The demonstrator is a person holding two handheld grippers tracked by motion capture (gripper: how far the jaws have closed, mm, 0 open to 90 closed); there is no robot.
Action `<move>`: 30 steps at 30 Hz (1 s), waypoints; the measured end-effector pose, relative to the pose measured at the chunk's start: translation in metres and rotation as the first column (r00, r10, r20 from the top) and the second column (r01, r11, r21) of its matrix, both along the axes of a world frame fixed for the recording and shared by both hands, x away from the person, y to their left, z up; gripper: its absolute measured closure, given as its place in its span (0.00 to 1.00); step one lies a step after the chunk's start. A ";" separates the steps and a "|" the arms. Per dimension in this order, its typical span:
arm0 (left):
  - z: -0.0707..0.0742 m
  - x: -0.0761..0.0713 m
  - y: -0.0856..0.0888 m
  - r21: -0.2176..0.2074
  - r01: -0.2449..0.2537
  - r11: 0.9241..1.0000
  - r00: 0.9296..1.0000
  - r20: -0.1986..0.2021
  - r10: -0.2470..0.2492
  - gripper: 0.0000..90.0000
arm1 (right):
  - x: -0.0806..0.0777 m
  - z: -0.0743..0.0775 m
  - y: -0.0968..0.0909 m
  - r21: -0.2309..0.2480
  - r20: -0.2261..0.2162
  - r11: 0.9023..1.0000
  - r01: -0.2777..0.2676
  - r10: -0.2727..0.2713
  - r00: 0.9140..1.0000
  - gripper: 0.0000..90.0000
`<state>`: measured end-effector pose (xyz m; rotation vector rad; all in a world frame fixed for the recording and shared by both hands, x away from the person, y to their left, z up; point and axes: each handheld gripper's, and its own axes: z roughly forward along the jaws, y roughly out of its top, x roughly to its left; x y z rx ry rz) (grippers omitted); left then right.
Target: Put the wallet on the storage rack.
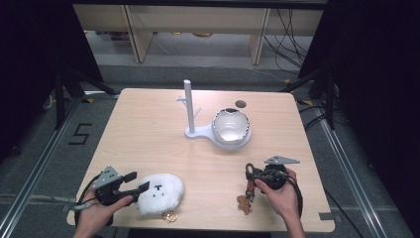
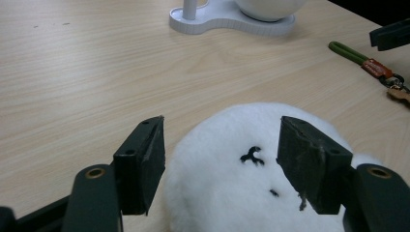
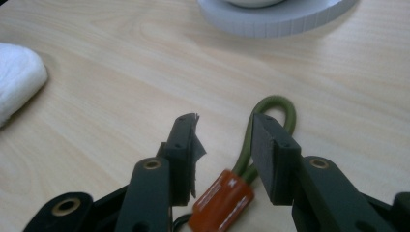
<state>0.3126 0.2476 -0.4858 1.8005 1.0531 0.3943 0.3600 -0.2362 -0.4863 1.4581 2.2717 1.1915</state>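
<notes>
A fluffy white plush toy with small black face marks is lying near the front-left corner of the light wooden tabletop, a small gold ring touching its front edge. The left gripper is reaching over it, jaws spread wide either side of the plush without pinching it. Near the front-right corner, an olive-green cord loop with an orange tag and a brown charm is lying between the right gripper's part-open jaws. A white stand with an upright post and a bowl is sitting toward the far edge.
</notes>
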 end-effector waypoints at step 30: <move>0.016 0.025 0.004 0.230 0.115 0.966 0.953 -0.300 -0.042 0.38 | -0.010 0.019 0.005 -0.055 -0.133 0.998 0.015 -0.023 0.991 0.60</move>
